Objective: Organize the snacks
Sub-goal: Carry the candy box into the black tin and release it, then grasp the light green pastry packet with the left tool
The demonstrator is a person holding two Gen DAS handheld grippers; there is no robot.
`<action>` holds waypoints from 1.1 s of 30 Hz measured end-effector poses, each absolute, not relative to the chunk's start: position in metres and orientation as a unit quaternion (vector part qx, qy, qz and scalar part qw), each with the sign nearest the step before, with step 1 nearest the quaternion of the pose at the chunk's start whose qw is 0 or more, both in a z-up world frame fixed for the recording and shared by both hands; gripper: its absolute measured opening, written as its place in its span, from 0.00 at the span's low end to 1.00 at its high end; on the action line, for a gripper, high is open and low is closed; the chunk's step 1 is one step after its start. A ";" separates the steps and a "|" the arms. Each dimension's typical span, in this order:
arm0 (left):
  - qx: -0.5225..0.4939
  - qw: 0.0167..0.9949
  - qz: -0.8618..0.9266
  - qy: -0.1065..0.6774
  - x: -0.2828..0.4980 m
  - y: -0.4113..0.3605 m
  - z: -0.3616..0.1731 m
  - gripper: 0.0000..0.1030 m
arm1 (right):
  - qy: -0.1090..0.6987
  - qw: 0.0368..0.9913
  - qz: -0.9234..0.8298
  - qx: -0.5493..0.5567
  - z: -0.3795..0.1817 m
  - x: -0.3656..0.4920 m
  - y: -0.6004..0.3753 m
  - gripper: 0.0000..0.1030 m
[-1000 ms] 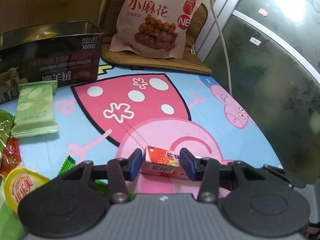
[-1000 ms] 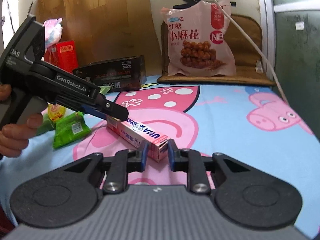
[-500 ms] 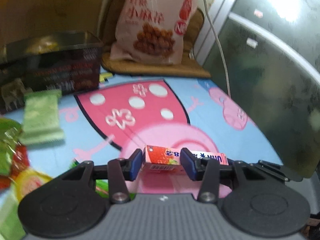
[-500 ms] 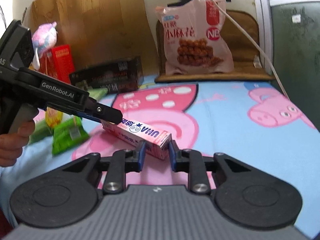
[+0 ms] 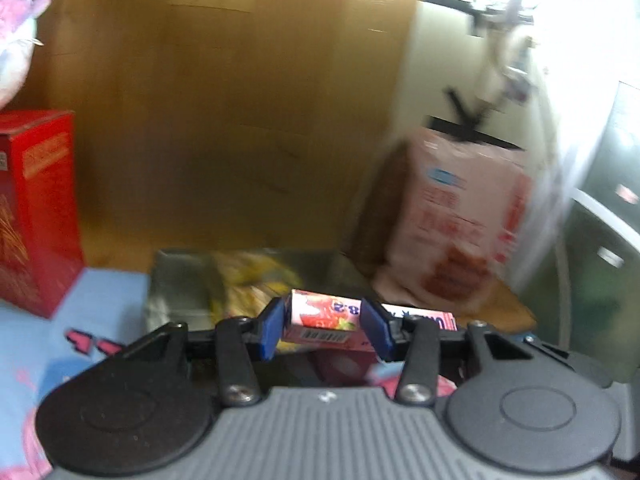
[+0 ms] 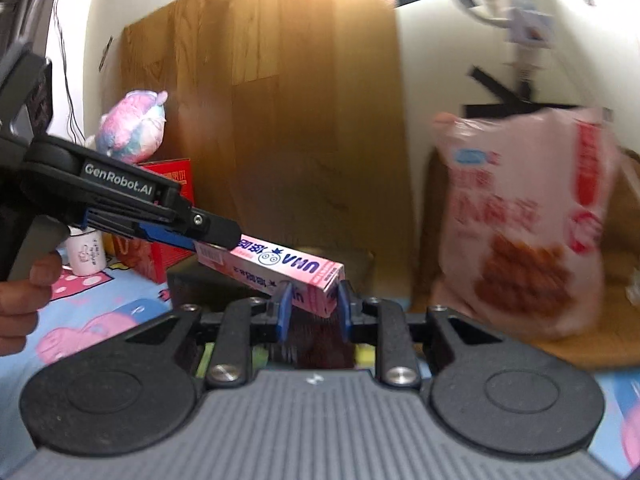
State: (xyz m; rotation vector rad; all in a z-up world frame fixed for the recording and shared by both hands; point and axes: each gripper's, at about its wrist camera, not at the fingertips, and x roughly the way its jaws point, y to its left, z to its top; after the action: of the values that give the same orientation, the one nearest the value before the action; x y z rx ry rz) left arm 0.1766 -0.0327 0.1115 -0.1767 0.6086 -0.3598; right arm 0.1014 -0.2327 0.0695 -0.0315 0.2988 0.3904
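Now my left tongs [image 5: 323, 329] and right tongs [image 6: 313, 307] each squeeze one end of the pink box [image 6: 280, 270] (it says "UHA"), above the dark tin [image 5: 180, 284].

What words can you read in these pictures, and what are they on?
"GenRobot.AI": on the left gripper, seen from the right wrist.
"UHA", upside down: on the pink candy box.
"8:2": on the box's end.
Pink snack bag, red box: too blurred to read.
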 end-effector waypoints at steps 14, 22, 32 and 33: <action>-0.088 0.930 -0.178 0.310 0.196 -0.009 0.081 0.42 | 0.117 0.982 0.150 0.003 0.058 0.131 -0.229 0.45; -0.136 0.918 -0.175 0.328 0.153 0.035 0.069 0.44 | 0.254 0.927 0.277 0.006 0.037 0.109 -0.183 0.69; -0.166 0.902 -0.167 0.363 0.126 0.046 0.057 0.48 | 0.363 0.894 0.261 -0.037 0.020 0.131 -0.154 0.54; -0.167 0.900 -0.173 0.364 0.124 0.044 0.058 0.48 | 0.359 0.896 0.258 -0.049 0.022 0.124 -0.159 0.54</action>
State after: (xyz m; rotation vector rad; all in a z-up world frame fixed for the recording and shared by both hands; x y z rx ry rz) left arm 0.1241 0.0444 0.0577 -0.3458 0.7532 -0.3585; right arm 0.1242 -0.1594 0.0219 -0.1019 0.7448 0.5345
